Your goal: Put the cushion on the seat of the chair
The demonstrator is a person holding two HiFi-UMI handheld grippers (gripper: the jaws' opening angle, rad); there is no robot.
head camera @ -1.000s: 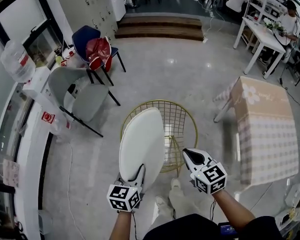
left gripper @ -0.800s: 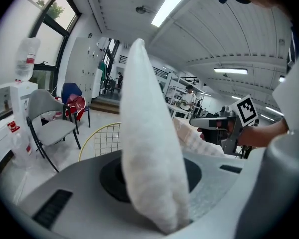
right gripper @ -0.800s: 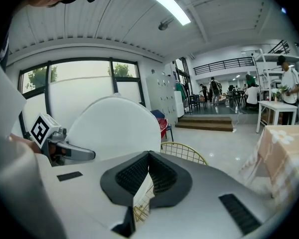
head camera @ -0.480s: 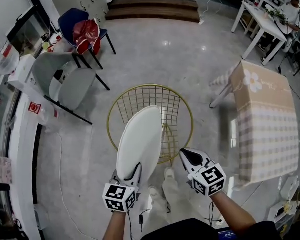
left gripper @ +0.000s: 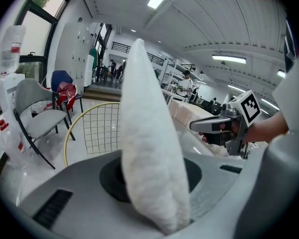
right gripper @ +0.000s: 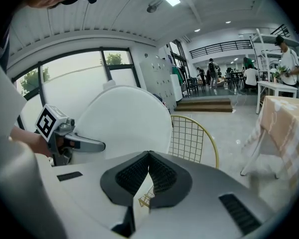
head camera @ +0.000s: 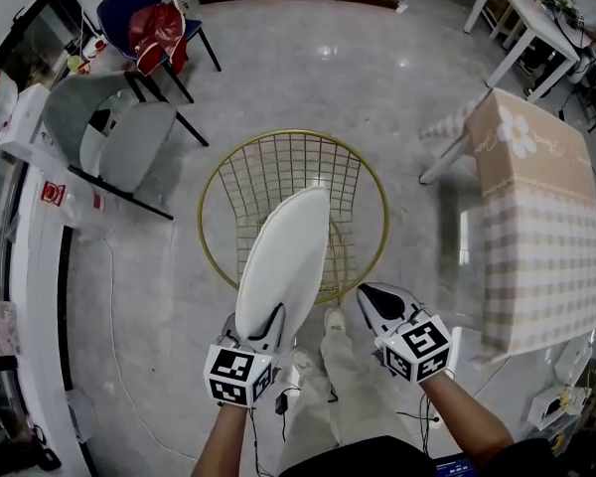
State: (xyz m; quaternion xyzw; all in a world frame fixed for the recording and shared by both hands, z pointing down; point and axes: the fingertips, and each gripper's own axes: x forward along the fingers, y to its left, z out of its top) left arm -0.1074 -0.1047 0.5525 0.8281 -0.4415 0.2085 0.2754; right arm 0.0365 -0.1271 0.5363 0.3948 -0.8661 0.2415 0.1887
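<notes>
White cushion [head camera: 283, 266] over a gold wire-grid chair [head camera: 288, 167]
Right of the wire-grid chair, a tablecloth [head camera: 536, 246] is checked in beige and white, with a white flower printed on it. To its left a grey chair [head camera: 129, 152] is seen. Beyond that, a blue chair [head camera: 119, 10] is draped with a red bag [head camera: 157, 26]. The floor [head camera: 308, 58] is pale, glossy grey.

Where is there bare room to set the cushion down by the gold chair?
The gold chair has a bare wire seat. The floor is open between it and the checked table, and beyond the chair. It is crowded on the left: grey chair, blue chair with red bag. The cushion stands edge-up in the left claw.
</notes>
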